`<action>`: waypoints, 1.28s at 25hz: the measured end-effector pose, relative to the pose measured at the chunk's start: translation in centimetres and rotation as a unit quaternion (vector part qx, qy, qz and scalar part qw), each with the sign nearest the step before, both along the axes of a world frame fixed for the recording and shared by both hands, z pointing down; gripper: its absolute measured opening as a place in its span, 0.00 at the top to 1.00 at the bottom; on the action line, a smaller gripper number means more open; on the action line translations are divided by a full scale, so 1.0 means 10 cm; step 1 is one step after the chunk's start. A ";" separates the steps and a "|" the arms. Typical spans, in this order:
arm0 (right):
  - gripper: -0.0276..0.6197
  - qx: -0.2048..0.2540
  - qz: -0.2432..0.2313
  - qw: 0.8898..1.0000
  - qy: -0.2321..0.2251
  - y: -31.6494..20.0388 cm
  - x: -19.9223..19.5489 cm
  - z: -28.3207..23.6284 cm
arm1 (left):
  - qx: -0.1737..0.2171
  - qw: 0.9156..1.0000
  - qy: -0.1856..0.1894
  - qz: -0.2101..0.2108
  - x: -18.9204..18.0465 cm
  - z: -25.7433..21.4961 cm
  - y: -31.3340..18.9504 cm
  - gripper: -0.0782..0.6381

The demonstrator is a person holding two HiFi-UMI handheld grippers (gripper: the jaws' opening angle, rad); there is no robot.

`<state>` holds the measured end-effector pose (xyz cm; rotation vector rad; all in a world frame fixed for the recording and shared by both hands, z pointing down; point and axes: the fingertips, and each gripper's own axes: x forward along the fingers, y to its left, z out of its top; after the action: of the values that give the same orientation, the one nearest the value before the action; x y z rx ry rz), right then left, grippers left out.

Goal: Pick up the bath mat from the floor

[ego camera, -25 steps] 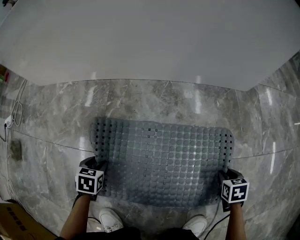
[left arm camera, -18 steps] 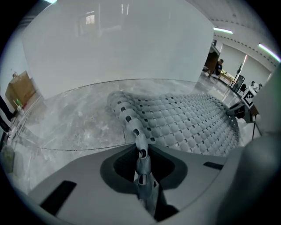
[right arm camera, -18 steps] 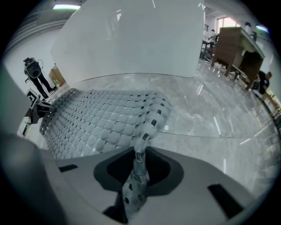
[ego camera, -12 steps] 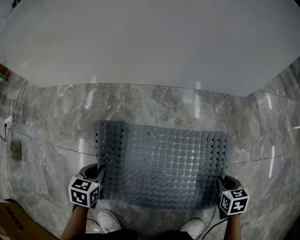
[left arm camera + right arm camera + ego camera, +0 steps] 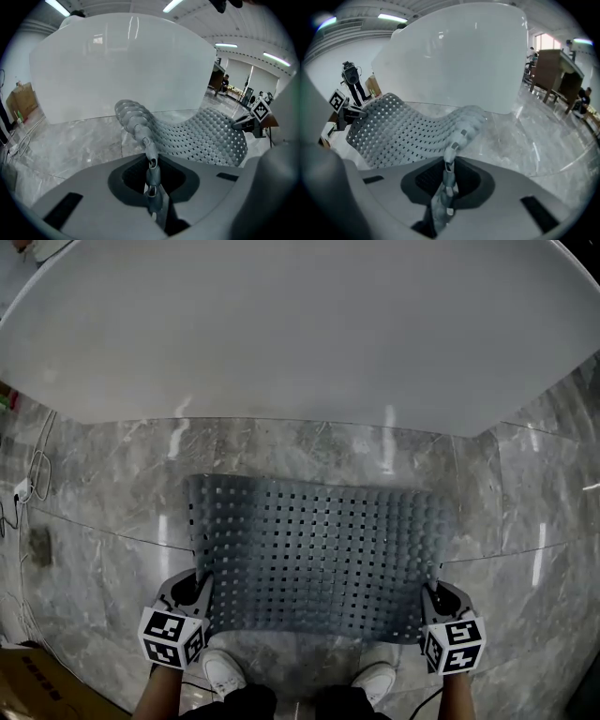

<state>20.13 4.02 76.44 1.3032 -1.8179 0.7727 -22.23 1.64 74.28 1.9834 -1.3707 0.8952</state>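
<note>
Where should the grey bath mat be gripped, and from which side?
Grip the bath mat at both corners of its near long edge, coming from the person's side. It is wide, thin and floppy, so one gripper per corner probably keeps it spread. The left gripper and right gripper are shut there now.

One bath mat [image 5: 319,559], one left gripper [image 5: 201,587], one right gripper [image 5: 430,596] — two in all — and two white shoes [image 5: 223,673]

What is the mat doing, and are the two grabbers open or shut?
bath mat: near edge lifted off the floor, sagging between the two grippers.
left gripper: shut on the bath mat's left edge.
right gripper: shut on the bath mat's right edge.
</note>
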 end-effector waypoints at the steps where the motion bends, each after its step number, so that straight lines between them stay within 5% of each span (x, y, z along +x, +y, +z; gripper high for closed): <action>1: 0.84 0.003 -0.002 1.000 0.001 -0.03 -0.03 -0.14 | 0.002 1.000 0.003 0.002 0.04 -0.12 -0.01 0.82; 9: 0.85 0.053 0.001 0.999 0.011 -0.11 -0.07 -1.74 | 0.041 0.999 0.006 -0.008 0.12 -1.60 -0.16 0.82; 23: 0.85 0.150 0.010 0.989 0.016 -0.50 -0.09 -5.31 | 0.133 0.991 0.023 -0.014 0.31 -5.11 -0.46 0.83; 32: 0.85 0.227 0.030 0.973 0.015 -0.54 -0.12 -7.07 | 0.214 0.977 0.021 -0.007 0.24 -6.92 -0.54 0.83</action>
<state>18.93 -1.39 5.71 1.6528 -2.0117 0.3710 -19.81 -3.73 5.05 2.2865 -1.6583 0.5794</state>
